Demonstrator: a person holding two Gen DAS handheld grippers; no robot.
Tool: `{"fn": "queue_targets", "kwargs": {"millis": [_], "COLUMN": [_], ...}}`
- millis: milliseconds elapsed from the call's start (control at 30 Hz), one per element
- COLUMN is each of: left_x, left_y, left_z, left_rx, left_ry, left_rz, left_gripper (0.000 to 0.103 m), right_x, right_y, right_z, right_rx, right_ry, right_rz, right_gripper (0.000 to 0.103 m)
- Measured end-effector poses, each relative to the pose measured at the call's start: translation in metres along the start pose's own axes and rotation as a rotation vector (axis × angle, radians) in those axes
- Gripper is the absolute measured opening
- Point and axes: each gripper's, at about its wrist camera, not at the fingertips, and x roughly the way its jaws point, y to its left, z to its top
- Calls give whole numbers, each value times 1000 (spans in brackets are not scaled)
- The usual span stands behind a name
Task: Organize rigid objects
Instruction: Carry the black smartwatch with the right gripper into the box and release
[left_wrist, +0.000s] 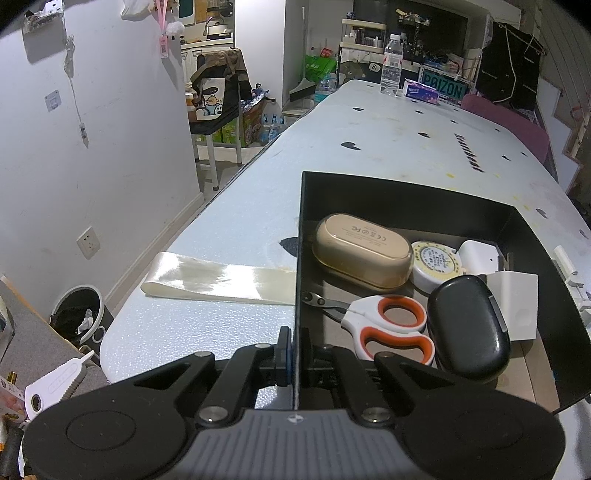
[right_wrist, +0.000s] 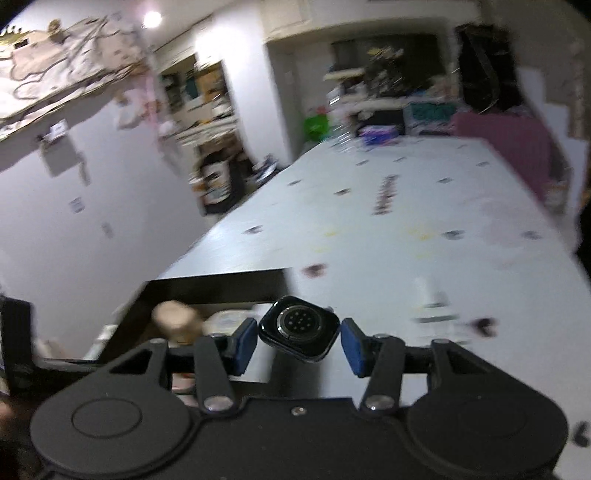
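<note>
My left gripper (left_wrist: 294, 347) is shut on the left wall of a black open box (left_wrist: 297, 236) standing on the pale table. In the box lie a gold oval case (left_wrist: 362, 254), a round tape measure (left_wrist: 436, 264), orange-handled scissors (left_wrist: 388, 328), a black oval case (left_wrist: 469, 328) and white plastic blocks (left_wrist: 517, 306). In the blurred right wrist view, my right gripper (right_wrist: 299, 338) is shut on a dark square smartwatch body (right_wrist: 299, 328), sensor side up, between its blue pads (right_wrist: 245, 341). It hangs above the table by the box's right rim (right_wrist: 207, 280).
A cream satin ribbon (left_wrist: 221, 277) lies on the table left of the box. A water bottle (left_wrist: 391, 66) and a tissue pack (left_wrist: 421, 92) stand at the far end. A white plastic clip (left_wrist: 569, 266) lies right of the box. A trash bin (left_wrist: 77, 314) stands below the table's left edge.
</note>
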Motion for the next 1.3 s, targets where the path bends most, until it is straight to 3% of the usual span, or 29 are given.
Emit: {"fn": "queue_targets", "kwargs": {"millis": [200, 400, 533, 767, 1300], "left_x": [0, -1, -1, -1, -1], "left_y": [-1, 2, 4, 4, 4], "left_z": [0, 0, 0, 0, 0], "left_rx": [0, -4, -6, -7, -7], "left_ry": [-2, -4, -4, -5, -5], "left_rz": [-3, -14, -17, -18, -17], "left_gripper": [3, 3, 3, 3, 3], "right_x": [43, 89, 107, 117, 67], "right_y": [56, 83, 95, 95, 81], "right_z": [15, 15, 11, 9, 25], "right_rx": [-86, -91, -97, -47, -91], "right_ry": [117, 276, 333, 362, 263], "right_rz": [76, 86, 68, 53, 46], "right_gripper": [50, 50, 51, 51, 51]}}
